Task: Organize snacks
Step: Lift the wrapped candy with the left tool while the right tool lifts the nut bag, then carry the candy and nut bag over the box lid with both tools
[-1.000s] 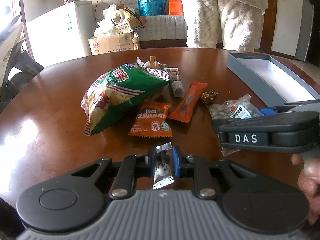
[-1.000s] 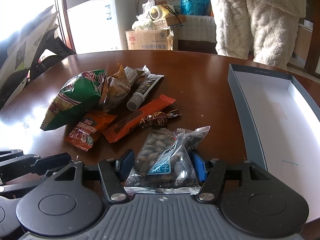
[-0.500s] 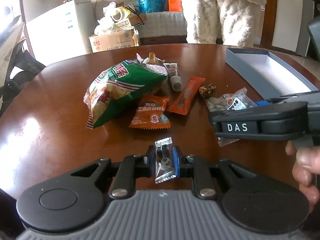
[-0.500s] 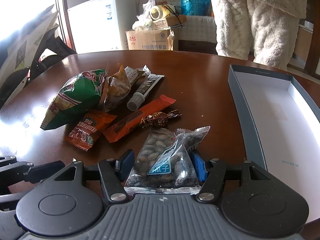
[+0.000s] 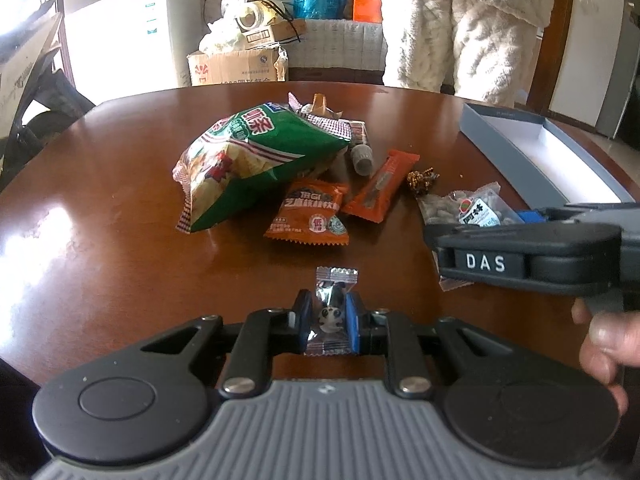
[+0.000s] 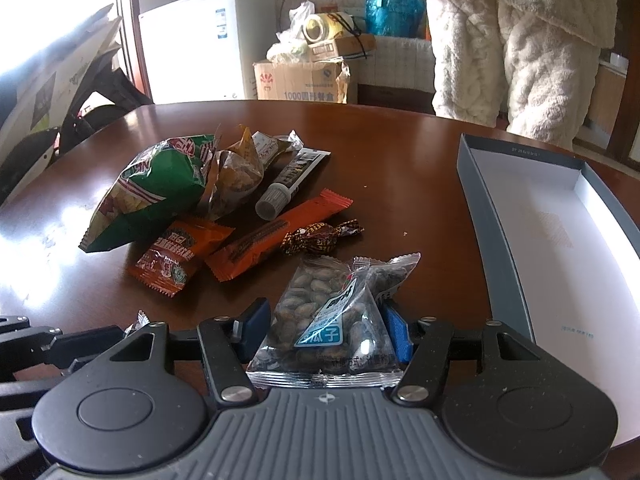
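Note:
My left gripper [image 5: 326, 308] is shut on a small clear-wrapped candy [image 5: 335, 280] with a panda face, just above the near table edge. My right gripper [image 6: 326, 316] has its jaws closing around a clear packet of seeds [image 6: 320, 292] that lies on the table. The blue pads [image 6: 256, 316] stand right beside the packet's sides without squeezing it. The left wrist view shows the same seed packet [image 5: 460, 208] under the right gripper's body [image 5: 520, 256]. An open grey box [image 6: 500, 240] with a white inside stands to the right.
A pile of snacks sits mid-table: green chip bag [image 5: 248, 160], orange packet [image 5: 308, 216], orange bar [image 5: 380, 186], brown-wrapped candy [image 5: 422, 178], a capped tube [image 5: 360, 152]. A person in a fluffy white suit [image 6: 520, 40] stands beyond the far edge. A hand [image 5: 604, 344] holds the right gripper.

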Demonstrator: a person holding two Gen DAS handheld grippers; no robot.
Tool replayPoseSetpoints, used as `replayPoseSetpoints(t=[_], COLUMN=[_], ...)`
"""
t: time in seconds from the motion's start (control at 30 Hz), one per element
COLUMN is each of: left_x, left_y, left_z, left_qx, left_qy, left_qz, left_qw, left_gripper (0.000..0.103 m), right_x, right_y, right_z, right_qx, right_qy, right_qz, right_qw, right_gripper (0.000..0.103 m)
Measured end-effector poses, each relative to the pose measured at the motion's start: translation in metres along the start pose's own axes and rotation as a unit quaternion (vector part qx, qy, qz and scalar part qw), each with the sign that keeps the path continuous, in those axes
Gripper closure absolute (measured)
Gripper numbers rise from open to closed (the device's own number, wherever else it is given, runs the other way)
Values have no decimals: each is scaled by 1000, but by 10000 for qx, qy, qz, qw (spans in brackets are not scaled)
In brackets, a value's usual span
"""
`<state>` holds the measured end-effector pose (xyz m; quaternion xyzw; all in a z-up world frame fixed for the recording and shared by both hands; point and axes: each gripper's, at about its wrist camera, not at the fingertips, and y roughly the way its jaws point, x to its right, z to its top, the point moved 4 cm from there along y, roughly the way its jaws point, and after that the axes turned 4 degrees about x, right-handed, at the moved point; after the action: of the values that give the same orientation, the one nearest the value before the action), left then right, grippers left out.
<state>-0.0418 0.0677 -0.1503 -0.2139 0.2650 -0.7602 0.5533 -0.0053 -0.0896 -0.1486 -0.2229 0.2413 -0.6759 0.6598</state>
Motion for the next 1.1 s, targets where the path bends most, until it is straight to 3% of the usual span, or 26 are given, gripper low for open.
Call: replayPoseSetpoints(t=[0.23, 1.1], left_x=[-3, 12], left_y=[-1, -19], left_z=[5, 60], left_qx=[36, 469], left_qy=[-18, 60], left_qz=[-101, -92], left_qw=[9999, 9988], left_gripper=[92, 92], right_x=[3, 13], right_y=[-3, -43], right_z=[-1, 38], right_qx=[108, 647], right_qy=[85, 141], right_qz=[29, -9], right_qw=[9999, 9978], right_gripper=[49, 49])
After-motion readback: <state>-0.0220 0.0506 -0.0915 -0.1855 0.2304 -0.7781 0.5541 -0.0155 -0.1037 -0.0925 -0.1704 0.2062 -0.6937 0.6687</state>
